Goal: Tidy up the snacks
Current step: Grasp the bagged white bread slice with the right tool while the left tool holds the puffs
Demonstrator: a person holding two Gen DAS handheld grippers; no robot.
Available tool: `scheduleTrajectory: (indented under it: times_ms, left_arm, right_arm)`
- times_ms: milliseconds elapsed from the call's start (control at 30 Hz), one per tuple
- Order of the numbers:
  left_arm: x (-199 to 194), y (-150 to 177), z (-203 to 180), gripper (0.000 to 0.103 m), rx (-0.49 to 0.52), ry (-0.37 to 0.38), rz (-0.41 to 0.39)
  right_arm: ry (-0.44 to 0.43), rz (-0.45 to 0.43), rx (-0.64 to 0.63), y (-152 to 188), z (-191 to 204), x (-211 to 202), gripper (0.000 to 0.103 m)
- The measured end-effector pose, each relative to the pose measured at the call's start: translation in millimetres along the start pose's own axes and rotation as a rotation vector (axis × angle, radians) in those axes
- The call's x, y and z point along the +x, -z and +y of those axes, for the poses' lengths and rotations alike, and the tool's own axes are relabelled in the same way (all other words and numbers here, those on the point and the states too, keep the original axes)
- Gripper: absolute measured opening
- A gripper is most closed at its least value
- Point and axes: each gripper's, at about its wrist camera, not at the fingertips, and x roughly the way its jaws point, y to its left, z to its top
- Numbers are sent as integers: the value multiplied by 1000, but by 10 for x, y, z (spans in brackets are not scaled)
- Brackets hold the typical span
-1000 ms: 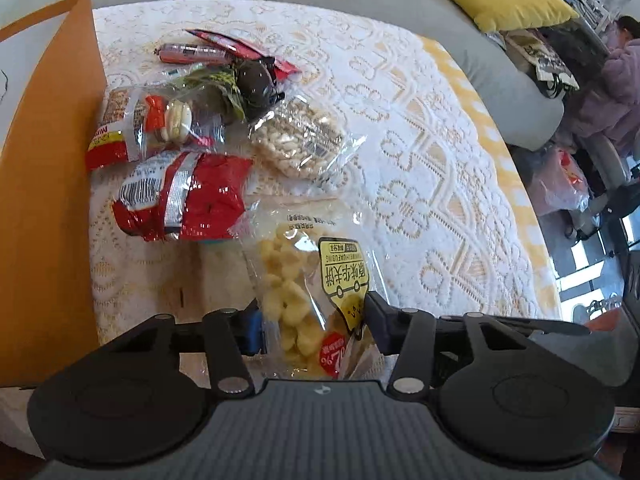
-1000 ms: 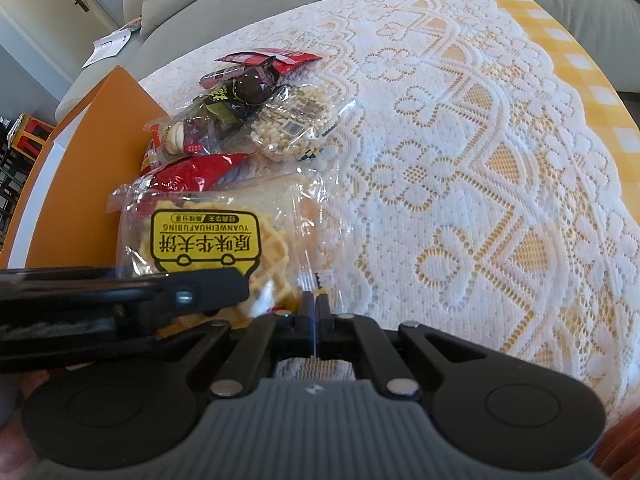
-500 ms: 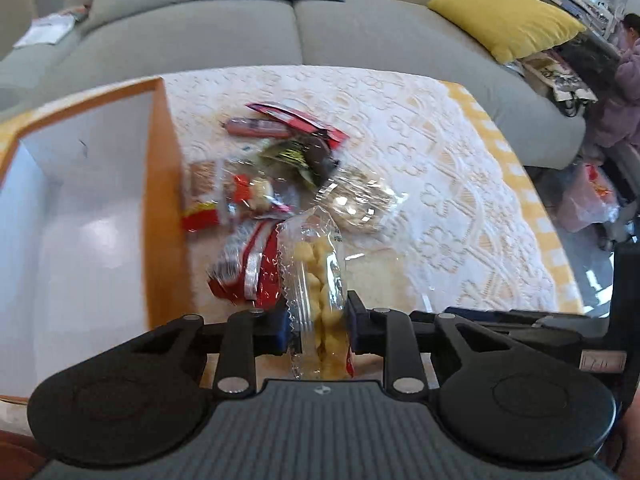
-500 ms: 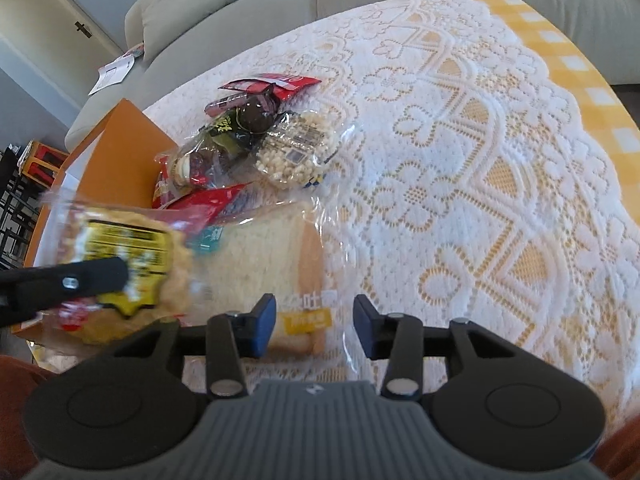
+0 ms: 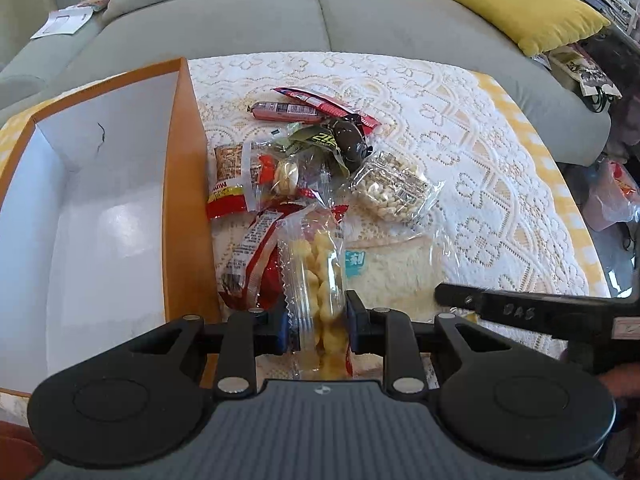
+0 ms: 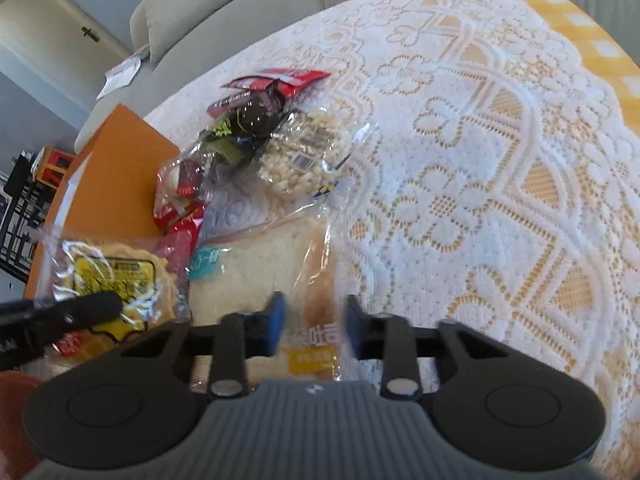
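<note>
My left gripper (image 5: 316, 326) is shut on a clear bag of yellow waffle biscuits (image 5: 322, 280) and holds it on edge above the table, right of the orange box (image 5: 182, 216). The same bag (image 6: 116, 280) shows at the left of the right wrist view. My right gripper (image 6: 314, 320) is open, its fingers astride the near end of a wrapped bread slice (image 6: 264, 276) lying on the lace cloth. The bread (image 5: 394, 270) also lies right of the held bag in the left wrist view.
A pile of snacks lies beyond: a red packet (image 5: 252, 260), a bag of white puffs (image 5: 394, 192), a dark round sweet (image 5: 348, 140), a sausage stick (image 5: 286, 111). The box has a white inside (image 5: 92, 216). A grey sofa (image 5: 320, 16) stands behind the table.
My left gripper closed on the waffle bag and lifted it, turning it on edge. My right gripper opened, let go of the bag and now sits over the bread slice.
</note>
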Motion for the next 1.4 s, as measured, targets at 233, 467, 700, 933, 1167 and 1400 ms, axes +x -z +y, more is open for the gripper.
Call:
scheduleTrajectory:
  times_ms: [233, 467, 700, 933, 1167, 1400]
  left_arm:
    - [-12, 11, 6, 30, -12, 11, 12]
    - [-79, 37, 23, 29, -22, 21, 12]
    - [-152, 60, -2, 29, -25, 73, -4]
    - [14, 188, 4, 29, -52, 101, 57]
    - [33, 205, 48, 29, -75, 123, 72]
    - [51, 177, 17, 29, -68, 137, 74]
  right_arm:
    - [26, -88, -121, 47, 296, -314, 0]
    - [63, -188, -252, 55, 662, -686, 0]
    - [214, -220, -463, 80, 1009, -877, 0]
    - [147, -211, -478, 200, 1065, -797, 5]
    - [322, -338, -515, 318, 1022, -646, 56]
    - [310, -206, -279, 96, 506, -422, 62]
